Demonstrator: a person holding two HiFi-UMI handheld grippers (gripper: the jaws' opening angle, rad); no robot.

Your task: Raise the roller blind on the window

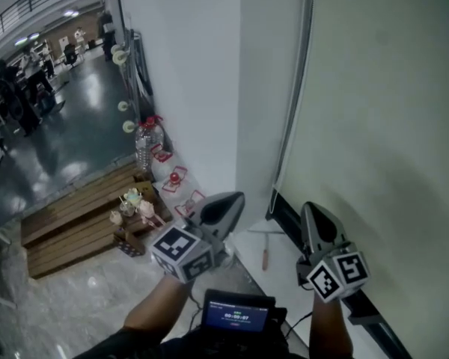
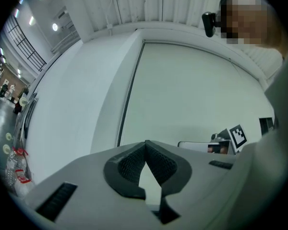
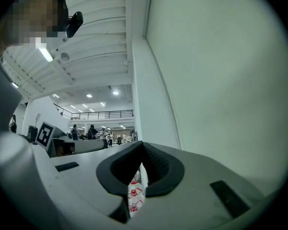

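Pale fabric roller blind [image 1: 382, 88], right of frame — fully lowered, raising not begun. Left gripper [image 1: 232, 200], right gripper [image 1: 312, 212] — jaws closed, empty.

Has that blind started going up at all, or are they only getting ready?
Nothing looks done yet: the roller blind covers all of the window in view. In hand: the left claw and right claw are both shut and empty, pointed toward it. Still left: gripping what may be the pull cord at the blind's left edge and raising the blind.
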